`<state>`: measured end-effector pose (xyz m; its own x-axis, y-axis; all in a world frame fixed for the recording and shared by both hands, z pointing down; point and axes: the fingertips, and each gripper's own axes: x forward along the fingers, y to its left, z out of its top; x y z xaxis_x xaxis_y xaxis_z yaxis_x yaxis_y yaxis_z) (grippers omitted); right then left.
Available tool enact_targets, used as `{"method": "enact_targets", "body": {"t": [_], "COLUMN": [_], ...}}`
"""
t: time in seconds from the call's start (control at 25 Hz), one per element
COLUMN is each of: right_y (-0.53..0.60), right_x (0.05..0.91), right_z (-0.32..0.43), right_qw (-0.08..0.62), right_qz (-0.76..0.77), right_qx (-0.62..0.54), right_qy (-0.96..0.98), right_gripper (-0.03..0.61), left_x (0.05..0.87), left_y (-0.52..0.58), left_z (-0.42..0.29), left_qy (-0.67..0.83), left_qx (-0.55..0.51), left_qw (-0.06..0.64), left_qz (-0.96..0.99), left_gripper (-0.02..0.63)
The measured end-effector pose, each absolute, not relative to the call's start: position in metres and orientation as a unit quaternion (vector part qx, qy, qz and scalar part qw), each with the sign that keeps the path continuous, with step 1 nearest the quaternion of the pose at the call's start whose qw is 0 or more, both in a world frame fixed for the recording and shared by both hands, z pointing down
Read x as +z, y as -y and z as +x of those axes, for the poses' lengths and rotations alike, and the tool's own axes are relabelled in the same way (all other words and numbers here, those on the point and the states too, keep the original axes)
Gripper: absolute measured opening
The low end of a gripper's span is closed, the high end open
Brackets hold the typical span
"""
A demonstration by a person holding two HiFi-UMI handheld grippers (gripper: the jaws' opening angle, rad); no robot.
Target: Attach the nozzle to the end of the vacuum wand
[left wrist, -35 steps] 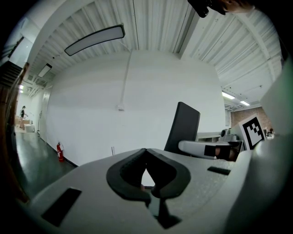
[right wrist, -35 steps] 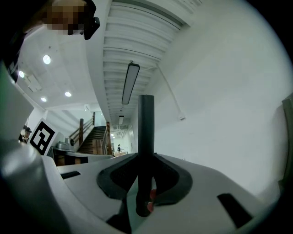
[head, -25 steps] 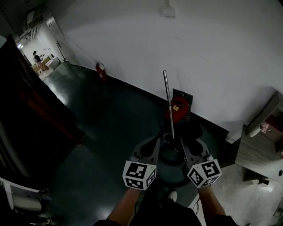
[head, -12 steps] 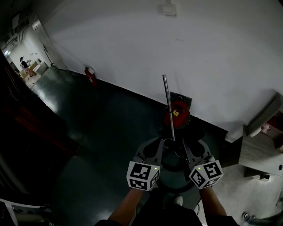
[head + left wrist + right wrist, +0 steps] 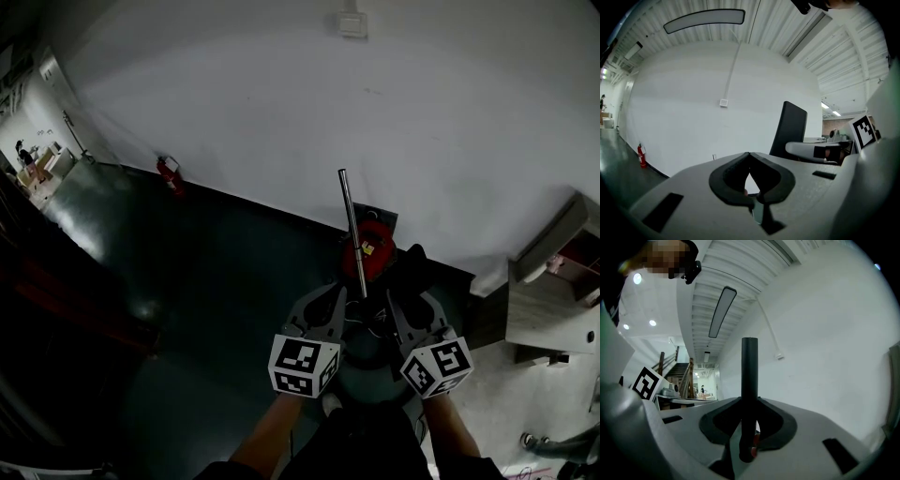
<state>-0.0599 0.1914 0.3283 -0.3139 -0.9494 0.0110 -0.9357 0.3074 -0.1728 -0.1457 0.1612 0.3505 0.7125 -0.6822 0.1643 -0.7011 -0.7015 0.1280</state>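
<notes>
Right fingers point(image 5: 716, 422) level, seemingly around wand point(image 5: 749, 376).

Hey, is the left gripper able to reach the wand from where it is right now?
Probably yes. The wand, held in the right gripper, stands just beside the left gripper with nothing between them, though the left gripper is shut and would have to open first.

Room fixtures, non-task
Fire extinguisher point(image 5: 167, 175) against white wall point(image 5: 234, 103), well left of left tongs point(image 5: 336, 298); wall box point(image 5: 353, 24) high beyond.
</notes>
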Motion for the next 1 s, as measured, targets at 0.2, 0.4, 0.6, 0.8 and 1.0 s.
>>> {"method": "enact_targets", "body": {"t": [0.2, 0.4, 0.6, 0.8, 1.0], "right_y": [-0.181, -0.167, -0.154, -0.135, -0.11], "right_x": [0.319, 0.317, 0.319, 0.321, 0.33], "right_z": [-0.058, -0.038, -0.014, 0.014, 0.047], "right_qw": [0.04, 0.043, 0.05, 0.055, 0.063], "right_qz": [-0.601, -0.62, -0.633, -0.636, -0.634], "right_qx": [-0.062, -0.055, -0.054, -0.054, -0.065], "right_qy": [-0.796, -0.781, -0.77, -0.768, -0.768], "right_gripper": [0.095, 0.095, 0.095, 0.095, 0.095], "left_x": [0.35, 0.348, 0.348, 0.351, 0.359], "left_y": [-0.143, -0.121, -0.105, -0.088, -0.067], "left_z": [-0.144, -0.128, -0.105, -0.073, -0.042], "left_qy": [0.357, 0.342, 0.328, 0.321, 0.325], "left_qx": [0.047, 0.043, 0.044, 0.05, 0.06], "left_qw": [0.099, 0.097, 0.092, 0.09, 0.093], "left_qz": [0.928, 0.934, 0.939, 0.942, 0.939], "left_gripper": [0.003, 0.003, 0.003, 0.003, 0.003]}}
